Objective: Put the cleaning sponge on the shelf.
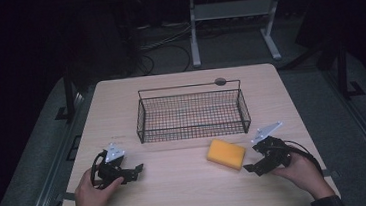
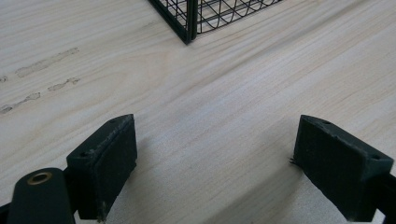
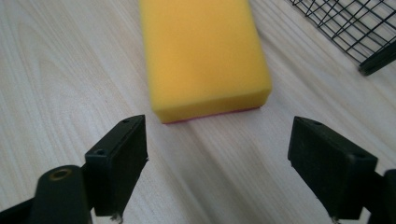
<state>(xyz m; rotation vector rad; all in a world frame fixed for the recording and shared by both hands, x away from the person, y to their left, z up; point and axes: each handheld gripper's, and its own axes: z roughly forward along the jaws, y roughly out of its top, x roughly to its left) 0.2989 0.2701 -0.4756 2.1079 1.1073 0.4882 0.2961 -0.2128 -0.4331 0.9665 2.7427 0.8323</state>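
The sponge (image 3: 205,56) runs off the right gripper view's top edge (far end unseen), its thin reddish underside barely discernible.

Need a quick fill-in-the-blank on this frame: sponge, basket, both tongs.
1. The sponge on the table is ____ in colour.
2. The wire basket holds ____.
3. The right tongs have jaws standing ____, short of the sponge.
4. The left tongs have only bare ____ between their jaws.

Missing words: yellow; nothing; open; table
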